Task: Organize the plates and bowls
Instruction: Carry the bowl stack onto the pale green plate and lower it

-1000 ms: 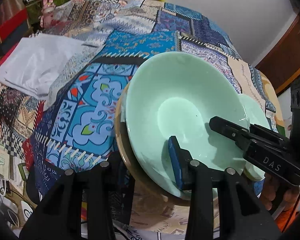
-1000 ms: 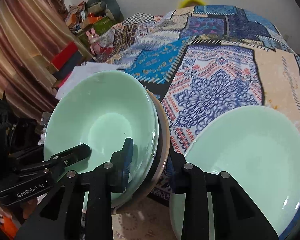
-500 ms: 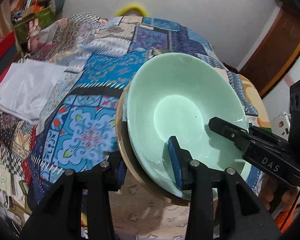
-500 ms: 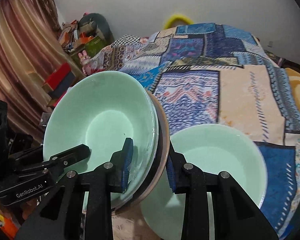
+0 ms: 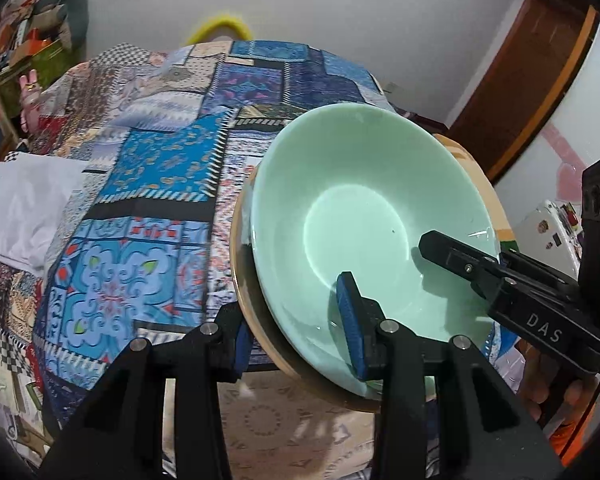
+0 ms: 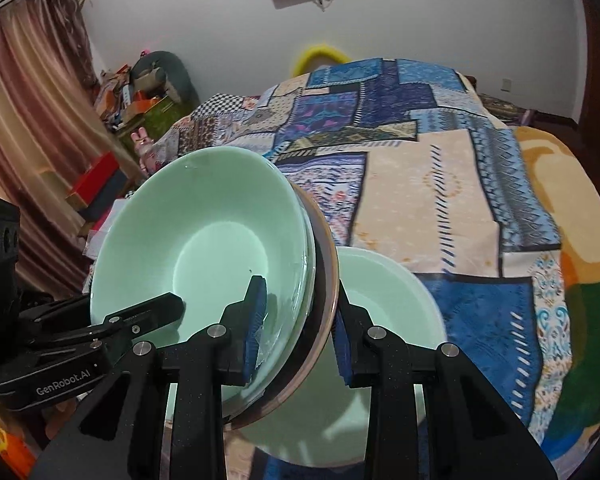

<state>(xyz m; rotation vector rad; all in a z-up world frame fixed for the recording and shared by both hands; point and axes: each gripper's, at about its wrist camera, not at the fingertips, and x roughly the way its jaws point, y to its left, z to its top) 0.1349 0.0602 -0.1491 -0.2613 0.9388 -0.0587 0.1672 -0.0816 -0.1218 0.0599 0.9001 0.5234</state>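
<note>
Right wrist view takes in the biggest thing first: the bed under its patchwork quilt [image 6: 440,184], filling everything from ten o'clock round to four. No counter here; the crockery work happens over the quilt.

Next in size is the stack I carry with both tools. It is a green bowl [image 6: 204,240] nested in another of the same glaze, both sitting on a tan plate [image 6: 327,276], the whole stack tilted and clear of the bed. My right gripper [image 6: 298,336] has its jaws closed on the stack's rim at six o'clock, one blue pad inside the top bowl and one behind the plate. In the left wrist view my left gripper [image 5: 296,332] clamps the rim the same way, with the bowl [image 5: 364,216] and the plate [image 5: 240,276] between its pads; my other tool shows at four o'clock.

Below the stack, at five o'clock in the right view, a second green dish [image 6: 388,292] lies flat on the quilt, apart from what I hold.

Judging progress: the nesting of these three pieces is done. What is left, I think, is bringing the stack and the loose dish together. A white cloth [image 5: 24,204] lies at nine o'clock.
</note>
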